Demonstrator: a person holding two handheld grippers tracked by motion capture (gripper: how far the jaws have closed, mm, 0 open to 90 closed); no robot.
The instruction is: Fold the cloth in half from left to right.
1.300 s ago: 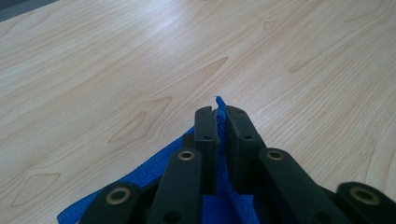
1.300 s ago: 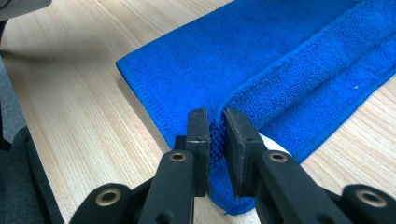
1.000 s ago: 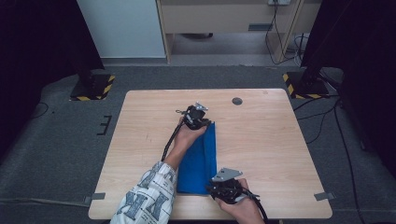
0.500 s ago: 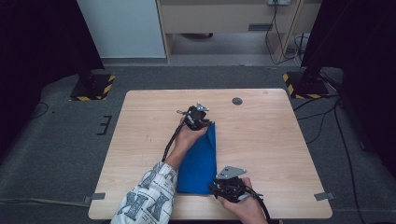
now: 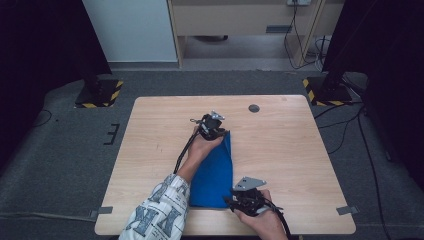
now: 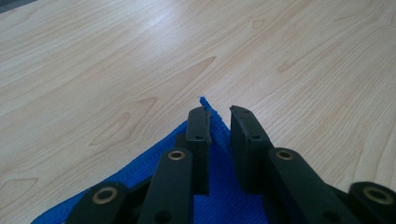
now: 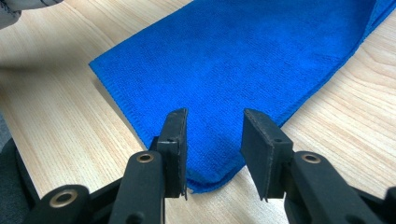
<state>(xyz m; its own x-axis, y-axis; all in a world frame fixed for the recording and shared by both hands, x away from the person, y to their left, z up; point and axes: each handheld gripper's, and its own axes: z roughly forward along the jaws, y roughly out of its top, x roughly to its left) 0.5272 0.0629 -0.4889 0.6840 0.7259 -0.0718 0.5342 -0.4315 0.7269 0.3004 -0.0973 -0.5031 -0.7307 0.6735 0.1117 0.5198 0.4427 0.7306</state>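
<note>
A blue cloth lies folded into a long strip on the wooden table. My left gripper rests at the strip's far corner. In the left gripper view, that gripper has a narrow gap between its jaws, and the cloth tip lies flat in it, unpinched. My right gripper sits at the near right corner. Its jaws have just been opening and now stand apart over the cloth corner, not pressing on it.
A small dark round grommet is set in the table near its far edge. A patterned sleeve crosses the near left of the table. Bare wood spreads to the right and left of the cloth.
</note>
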